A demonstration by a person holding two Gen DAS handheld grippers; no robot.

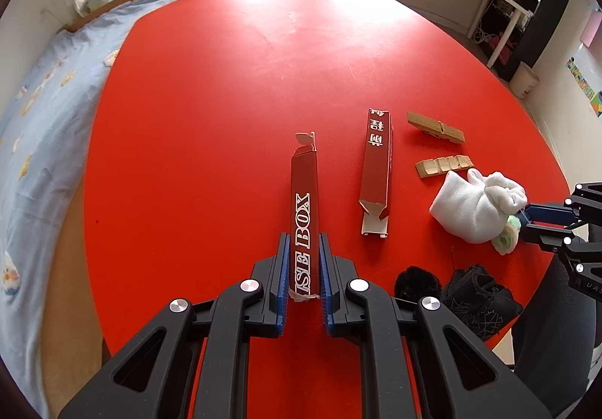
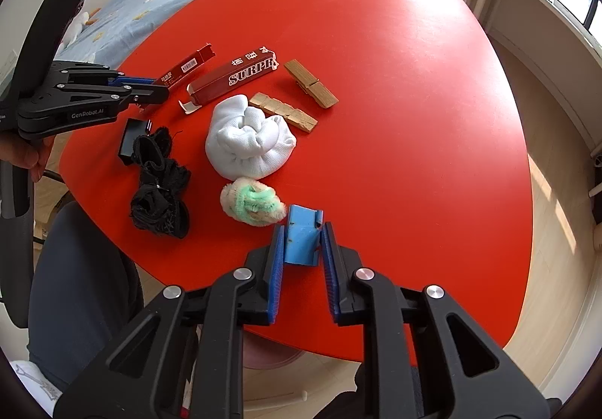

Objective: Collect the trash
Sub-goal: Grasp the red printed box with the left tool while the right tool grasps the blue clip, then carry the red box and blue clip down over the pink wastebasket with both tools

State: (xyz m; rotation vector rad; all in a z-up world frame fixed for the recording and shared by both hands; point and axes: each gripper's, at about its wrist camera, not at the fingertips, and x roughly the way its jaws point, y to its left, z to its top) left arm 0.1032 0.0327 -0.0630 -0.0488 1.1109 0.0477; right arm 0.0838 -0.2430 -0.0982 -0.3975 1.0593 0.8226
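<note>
My left gripper (image 1: 304, 242) is shut on a long red carton (image 1: 304, 189) lettered "BOX", held over the red table (image 1: 225, 80); it also shows in the right wrist view (image 2: 188, 66), with the left gripper (image 2: 158, 87) at the left. A second red carton (image 1: 376, 163) lies on the table, also in the right wrist view (image 2: 233, 78). My right gripper (image 2: 301, 230) is shut on a blue plastic piece (image 2: 303, 236) near the table's front edge. It also shows at the right in the left wrist view (image 1: 526, 217).
A white rolled sock (image 2: 250, 140), a green-and-cream fuzzy sock (image 2: 252, 206), black socks (image 2: 160, 193), a small black box (image 2: 129, 140) and two wooden clothespin pieces (image 2: 310, 82) (image 2: 284, 110) lie on the table. A bed (image 1: 45, 118) stands beyond the table's left edge.
</note>
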